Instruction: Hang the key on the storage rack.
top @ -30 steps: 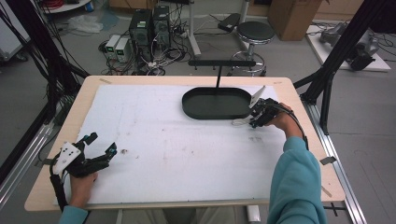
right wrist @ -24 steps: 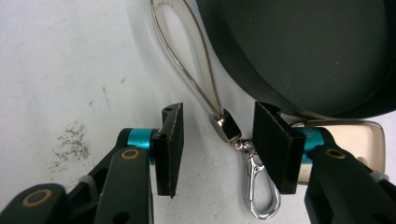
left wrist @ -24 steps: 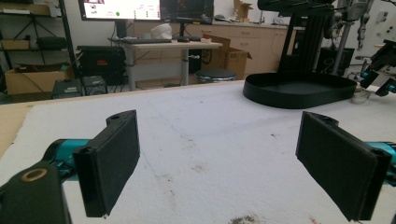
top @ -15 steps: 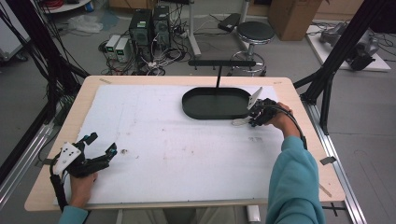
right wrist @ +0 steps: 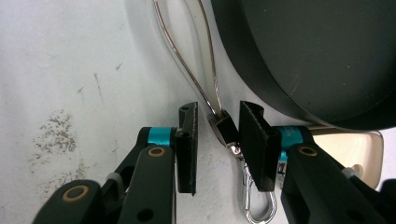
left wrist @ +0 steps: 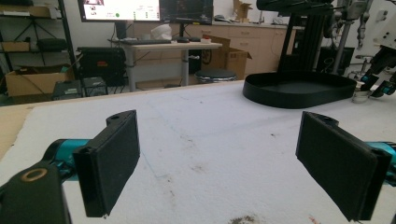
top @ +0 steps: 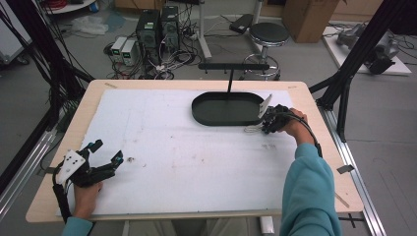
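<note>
- My right gripper point(right wrist: 217, 144) sits against the black oval plastic tray point(right wrist: 317, 51); its fingers, not yet clenched, straddle the silver wire-loop keyring point(right wrist: 205, 74) lying beside the tray, ready to pinch.
- Left gripper point(left wrist: 217, 163), far from the tray, idles with fingers spread wide, nothing between them.

My sleeves point(top: 307, 189): teal
My left tongs point(top: 105, 151): black — white plate on top
My right tongs point(right wrist: 217, 147): black pads, teal collars, brass rivets

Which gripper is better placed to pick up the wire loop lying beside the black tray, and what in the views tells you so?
Right. The right gripper already straddles the wire loop at its clasp beside the black tray, jaws partly open. The left gripper sits open at the near left corner, far off.
</note>
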Available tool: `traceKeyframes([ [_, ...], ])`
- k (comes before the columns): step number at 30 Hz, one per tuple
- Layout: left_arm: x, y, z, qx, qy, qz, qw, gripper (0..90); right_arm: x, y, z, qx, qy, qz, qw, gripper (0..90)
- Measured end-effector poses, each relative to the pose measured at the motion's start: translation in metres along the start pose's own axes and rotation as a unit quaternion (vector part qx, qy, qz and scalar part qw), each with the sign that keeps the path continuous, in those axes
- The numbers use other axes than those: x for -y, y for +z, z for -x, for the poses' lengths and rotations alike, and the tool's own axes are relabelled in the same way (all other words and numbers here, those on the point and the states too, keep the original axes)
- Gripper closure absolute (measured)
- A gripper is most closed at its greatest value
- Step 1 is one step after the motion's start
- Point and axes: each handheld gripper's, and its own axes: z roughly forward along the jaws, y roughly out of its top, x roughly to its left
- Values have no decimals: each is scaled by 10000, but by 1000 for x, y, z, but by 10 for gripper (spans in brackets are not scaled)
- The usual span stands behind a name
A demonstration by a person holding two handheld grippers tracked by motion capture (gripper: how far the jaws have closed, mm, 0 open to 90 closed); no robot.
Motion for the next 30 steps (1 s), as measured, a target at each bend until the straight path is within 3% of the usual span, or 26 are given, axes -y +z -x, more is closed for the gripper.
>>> traceKeyframes([
  [4, 0, 0, 0, -2, -7, 1, 10000, 141, -2, 1, -1, 92, -128, -74, 9998, 747],
  [10, 0, 0, 0, 0, -1, 2, 10000, 141, -2, 0, -1, -30, -152, -132, 9998, 805],
  [21, 0, 0, 0, 0, -11, 1, 10000, 140, -2, -2, -2, -206, -67, -144, 9997, 819],
  [25, 0, 0, 0, -1, -10, 4, 10000, 141, -2, -4, -2, -249, 0, -92, 9996, 819],
  [30, 0, 0, 0, -2, -9, 6, 10000, 141, 0, -14, -1, -222, 138, 269, 9993, 819],
])
